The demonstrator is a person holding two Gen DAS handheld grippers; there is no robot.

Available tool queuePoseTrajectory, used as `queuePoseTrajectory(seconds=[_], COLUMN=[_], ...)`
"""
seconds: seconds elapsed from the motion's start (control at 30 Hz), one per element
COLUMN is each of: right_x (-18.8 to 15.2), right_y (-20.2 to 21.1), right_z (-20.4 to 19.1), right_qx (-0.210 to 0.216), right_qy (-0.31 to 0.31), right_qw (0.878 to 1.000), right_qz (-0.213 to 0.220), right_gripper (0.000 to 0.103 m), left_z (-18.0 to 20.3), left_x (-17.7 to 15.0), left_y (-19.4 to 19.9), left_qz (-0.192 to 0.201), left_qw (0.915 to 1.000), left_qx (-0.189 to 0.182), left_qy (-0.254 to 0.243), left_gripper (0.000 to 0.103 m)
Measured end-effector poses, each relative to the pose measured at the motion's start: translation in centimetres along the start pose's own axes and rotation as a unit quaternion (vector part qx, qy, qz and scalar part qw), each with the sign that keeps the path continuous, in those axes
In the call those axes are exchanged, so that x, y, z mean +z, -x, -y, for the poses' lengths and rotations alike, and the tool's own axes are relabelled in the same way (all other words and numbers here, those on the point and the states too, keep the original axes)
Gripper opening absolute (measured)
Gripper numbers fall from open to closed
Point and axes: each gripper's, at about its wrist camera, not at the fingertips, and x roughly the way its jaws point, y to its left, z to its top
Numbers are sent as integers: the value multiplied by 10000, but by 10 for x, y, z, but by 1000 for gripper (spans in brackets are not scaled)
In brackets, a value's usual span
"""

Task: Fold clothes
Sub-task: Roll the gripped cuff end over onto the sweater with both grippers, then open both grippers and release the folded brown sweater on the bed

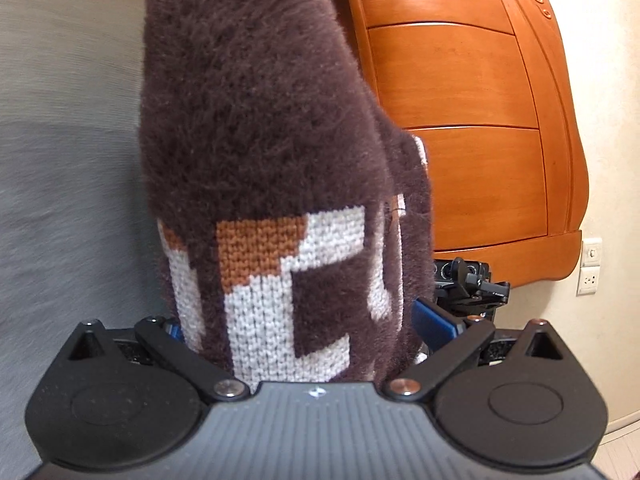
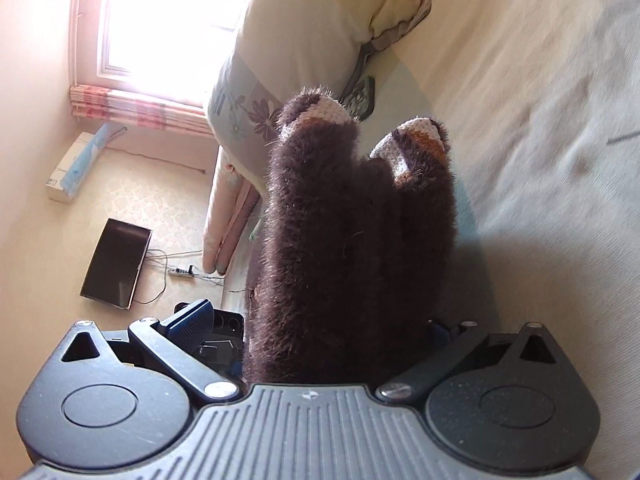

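Left wrist camera looks past the brown sweater (image 1: 260, 128), close up, toward an orange wardrobe (image 1: 472, 120); right wrist camera looks across the bed (image 2: 540, 120) toward the window (image 2: 168, 20); both share the sweater.

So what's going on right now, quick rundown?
Left gripper clamped on brown fuzzy sweater. Right gripper clamped on it too. Sweater lifted, hanging above the bed. Nothing blocking.

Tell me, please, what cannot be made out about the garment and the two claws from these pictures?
- Left wrist view: the brown fuzzy sweater fills the middle and covers the left claw, so its fingertips are hidden.
- Right wrist view: the sweater likewise covers the right claw.
- Both views: the sweater's whole shape and folds cannot be judged; too close.
- Left wrist view: the bedsheet is blurred.
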Motion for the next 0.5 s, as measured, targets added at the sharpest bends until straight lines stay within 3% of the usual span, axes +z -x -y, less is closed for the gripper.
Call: queuePoseTrajectory(seconds=[0.5], right_x=[76], right_y=[76], right_z=[28], right_qx=[-882], right_qy=[-180], right_qw=[9926], right_qz=[816], right_gripper=[103], left_z=[12], left_x=[16], left_y=[-40], left_qz=[-282], left_qw=[9993], left_qx=[-191], left_qy=[-161], left_gripper=[101])
